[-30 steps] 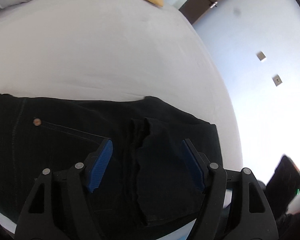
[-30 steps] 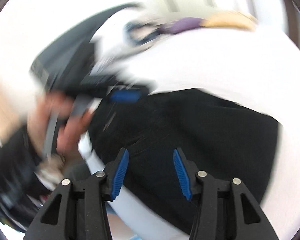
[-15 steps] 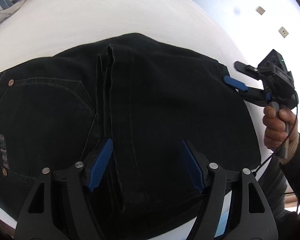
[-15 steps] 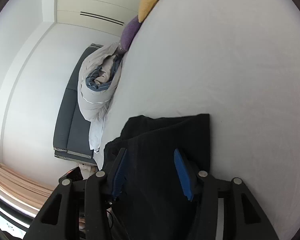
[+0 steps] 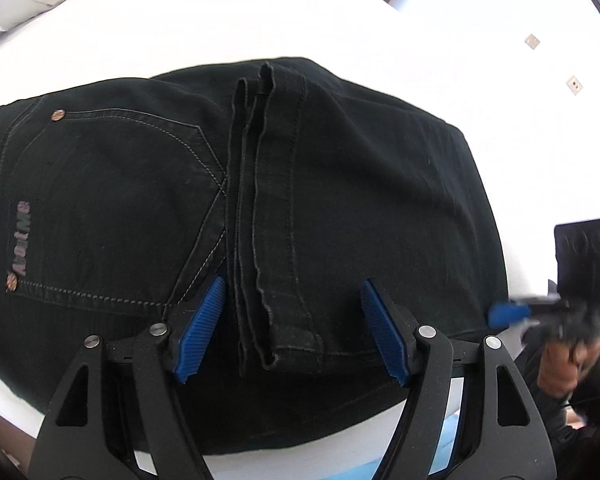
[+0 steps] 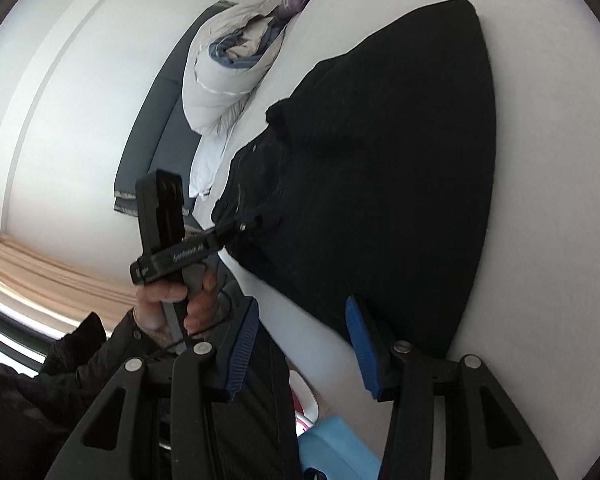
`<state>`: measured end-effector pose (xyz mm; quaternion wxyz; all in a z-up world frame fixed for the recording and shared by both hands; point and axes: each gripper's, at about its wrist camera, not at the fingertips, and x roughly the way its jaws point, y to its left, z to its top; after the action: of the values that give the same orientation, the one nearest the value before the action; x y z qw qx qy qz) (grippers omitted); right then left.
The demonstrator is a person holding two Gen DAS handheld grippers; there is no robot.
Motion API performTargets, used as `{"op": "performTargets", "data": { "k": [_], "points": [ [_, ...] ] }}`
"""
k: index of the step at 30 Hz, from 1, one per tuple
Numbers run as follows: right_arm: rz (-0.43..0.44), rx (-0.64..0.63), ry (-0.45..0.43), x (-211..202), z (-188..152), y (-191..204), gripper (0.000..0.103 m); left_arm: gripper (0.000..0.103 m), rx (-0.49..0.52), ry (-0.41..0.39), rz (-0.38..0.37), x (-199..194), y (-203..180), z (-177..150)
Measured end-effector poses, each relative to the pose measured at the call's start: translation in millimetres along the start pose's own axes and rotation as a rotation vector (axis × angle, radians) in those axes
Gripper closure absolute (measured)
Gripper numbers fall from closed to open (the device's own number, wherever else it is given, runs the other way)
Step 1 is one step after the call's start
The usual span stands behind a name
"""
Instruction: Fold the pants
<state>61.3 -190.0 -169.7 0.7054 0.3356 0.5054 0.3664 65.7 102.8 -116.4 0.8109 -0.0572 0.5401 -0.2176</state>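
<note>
- White bed (image 5: pixel 260 20) fills the left wrist view; our black pants (image 5: pixel 340 200) lie folded on it, hems stacked across the middle. Our left gripper (image 5: pixel 290 328) hovers over the near edge, jaws spread, nothing pinched.
- At that view's right edge, our right gripper (image 5: pixel 508 312) sits by the pants' corner, blurred.
- From the right wrist, the pants (image 6: pixel 380 180) rest on the bed (image 6: pixel 560 240); our right gripper (image 6: pixel 300 344) stands released, just beside the near edge. A rolled duvet (image 6: pixel 228 80) lies beyond.
</note>
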Motion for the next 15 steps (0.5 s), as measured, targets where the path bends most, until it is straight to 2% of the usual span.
{"op": "performTargets", "data": {
  "k": [2, 5, 9, 12, 14, 15],
  "points": [
    [0.024, 0.011, 0.019, -5.4, -3.8, 7.7, 0.052, 0.034, -0.062, -0.052, -0.021, -27.0, 22.0, -5.7],
    [0.054, -0.028, -0.045, -19.6, 11.6, 23.4, 0.052, 0.033, -0.218, -0.195, -0.066, -75.6, 64.1, -23.6],
    [0.085, -0.027, -0.132, -24.6, 54.1, 30.7, 0.051, 0.023, -0.516, -0.381, -0.083, -138.2, 149.5, -64.8],
    [0.099, 0.044, -0.158, -5.7, 79.5, 19.4, 0.047, 0.016, -0.706, -0.46, -0.094, -162.5, 202.1, -98.8],
    [0.051, 0.136, -0.126, 16.9, 87.0, -0.7, 0.039, 0.015, -0.806, -0.485, -0.113, -170.1, 231.3, -117.5],
    [-0.023, 0.195, -0.079, 34.2, 87.2, -16.8, 0.042, 0.015, -0.837, -0.486, -0.118, -171.1, 242.2, -122.8]
  ]
}}
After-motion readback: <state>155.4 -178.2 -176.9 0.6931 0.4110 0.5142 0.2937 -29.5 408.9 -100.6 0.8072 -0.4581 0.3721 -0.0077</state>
